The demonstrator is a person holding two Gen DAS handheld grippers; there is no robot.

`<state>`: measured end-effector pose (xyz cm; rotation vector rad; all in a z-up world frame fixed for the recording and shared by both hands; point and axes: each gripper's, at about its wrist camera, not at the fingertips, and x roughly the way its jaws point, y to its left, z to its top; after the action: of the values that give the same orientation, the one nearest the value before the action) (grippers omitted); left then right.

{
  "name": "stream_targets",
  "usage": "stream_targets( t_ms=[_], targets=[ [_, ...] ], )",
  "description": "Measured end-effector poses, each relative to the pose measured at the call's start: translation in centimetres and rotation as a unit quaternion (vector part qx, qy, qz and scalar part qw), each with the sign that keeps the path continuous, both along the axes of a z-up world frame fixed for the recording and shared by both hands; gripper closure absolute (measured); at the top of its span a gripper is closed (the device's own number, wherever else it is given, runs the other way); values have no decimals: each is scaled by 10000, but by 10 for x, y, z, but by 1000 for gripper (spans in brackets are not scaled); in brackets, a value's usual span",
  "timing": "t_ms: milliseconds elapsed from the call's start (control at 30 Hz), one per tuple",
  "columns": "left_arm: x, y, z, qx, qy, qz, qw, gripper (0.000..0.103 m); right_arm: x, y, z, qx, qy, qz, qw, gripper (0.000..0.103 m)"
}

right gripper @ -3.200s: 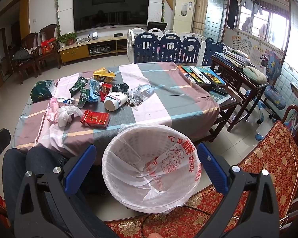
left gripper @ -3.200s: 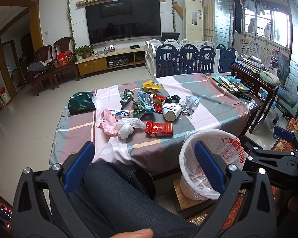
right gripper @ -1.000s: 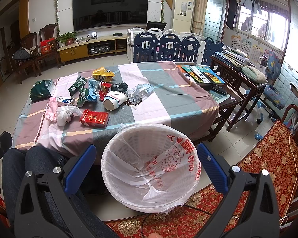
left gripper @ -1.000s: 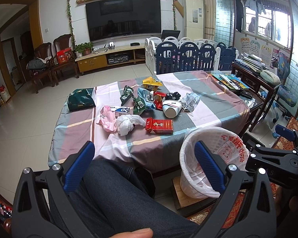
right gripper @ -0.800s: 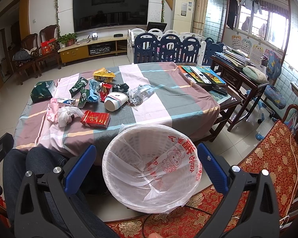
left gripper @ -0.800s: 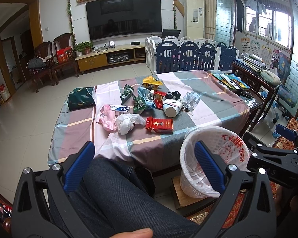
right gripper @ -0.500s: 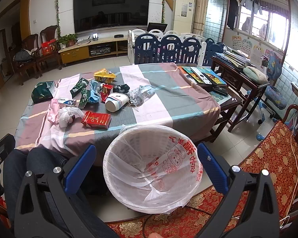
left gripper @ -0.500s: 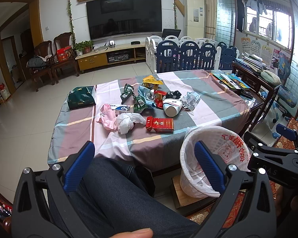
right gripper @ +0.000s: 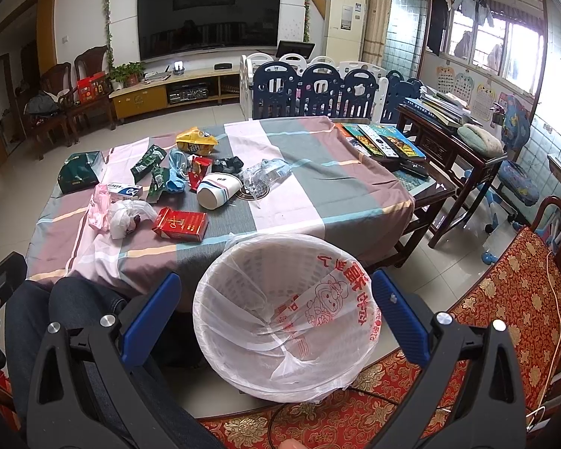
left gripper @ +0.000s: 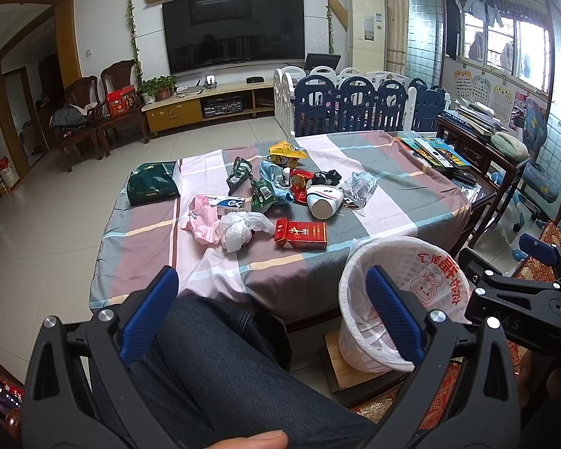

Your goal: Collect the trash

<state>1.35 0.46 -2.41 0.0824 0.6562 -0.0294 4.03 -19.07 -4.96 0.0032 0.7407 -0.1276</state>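
Trash lies in a heap on the table (left gripper: 411, 202): a red box (left gripper: 300, 234) nearest, a white bag (left gripper: 239, 228) to its left, a cup (left gripper: 323, 202) beyond. The lined bin (right gripper: 286, 318) stands on the floor near the table's near-right edge. Left gripper (left gripper: 269, 312) and right gripper (right gripper: 275, 316) both gape wide, empty.

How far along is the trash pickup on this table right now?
Nothing looks done: the lined waste basket appears empty. Nothing is in hand either; the left gripper and right gripper hang short of the table, jaws open. Left to collect: the red cigarette box, the crumpled white bag, the paper cup, the snack wrappers and the rest.
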Motion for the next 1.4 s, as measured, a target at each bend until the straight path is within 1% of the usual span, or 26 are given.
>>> stream_targets(
  t_ms=[667,767,933,1000,1033,1100,1133,1167,1200,1233,1267,1300,1333,1400],
  targets=[
    [2,1,2,-10,13,4,10000,3,-1,-1,-1,-5,3,-13,10000,3],
    [1,2,-2,-9,30,5,10000,3,0,-2,-2,-11,-7,-24,10000,3],
    [7,8,-9,79,-19,162,9998,3,2,-12,10,202,-329,-103,9992,3],
    [15,13,-13,122,-64,260,9996,3,11,-18,12,413,-454,-152,9980,3],
    [21,16,-15,164,-83,325,9993,3,20,-20,9,515,-425,-162,9976,3],
    [35,25,-23,267,-50,468,9985,3,46,-22,-4,688,-200,-144,9973,3],
    [42,31,-29,263,41,550,9981,3,59,-20,-14,800,-66,-75,9967,3],
    [52,43,-33,175,182,692,9973,3,74,-17,-24,932,98,21,9956,5],
    [58,55,-39,-7,329,827,9960,6,87,-12,-36,1039,284,103,9941,8],
    [64,69,-47,-267,494,917,9942,12,100,-6,-47,1142,466,185,9922,21],
    [70,81,-53,-385,609,1002,9924,16,112,0,-58,1200,628,247,9905,33],
    [76,92,-60,-400,711,1131,9902,26,122,8,-69,1184,764,272,9897,39],
    [82,102,-67,-418,802,1246,9881,36,132,17,-79,1169,864,350,9888,46],
    [94,121,-79,-602,1002,1426,9829,45,150,35,-95,1104,990,557,9874,48]
  ],
)
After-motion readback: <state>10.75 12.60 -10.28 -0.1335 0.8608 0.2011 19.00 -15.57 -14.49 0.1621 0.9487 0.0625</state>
